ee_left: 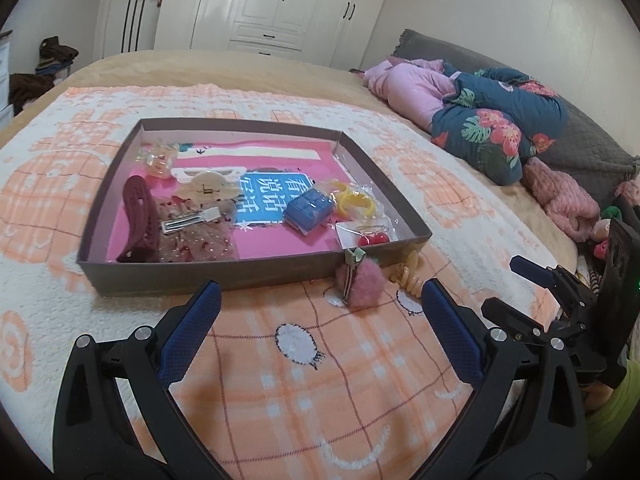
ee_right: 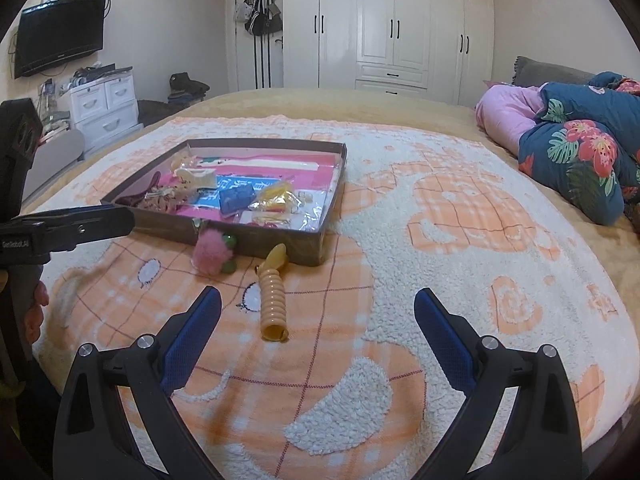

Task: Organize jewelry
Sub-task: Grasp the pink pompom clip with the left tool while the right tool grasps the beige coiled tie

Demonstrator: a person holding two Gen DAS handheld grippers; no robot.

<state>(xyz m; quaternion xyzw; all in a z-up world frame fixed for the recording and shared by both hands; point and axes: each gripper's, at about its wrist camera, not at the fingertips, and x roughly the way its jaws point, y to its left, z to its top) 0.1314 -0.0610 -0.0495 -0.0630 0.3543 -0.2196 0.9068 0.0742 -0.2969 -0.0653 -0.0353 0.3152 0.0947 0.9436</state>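
Left gripper: jaws spread wide, nothing held, low over orange-and-white blanket. Right gripper: likewise wide apart, empty. Tan spiral hair clip on blanket, frame centre, between right fingers (untouched). Pink pompom against shallow box of hair accessories. White wardrobe at top.

Yellow coil clip half hidden behind pink pompom; tray's small contents indistinct.
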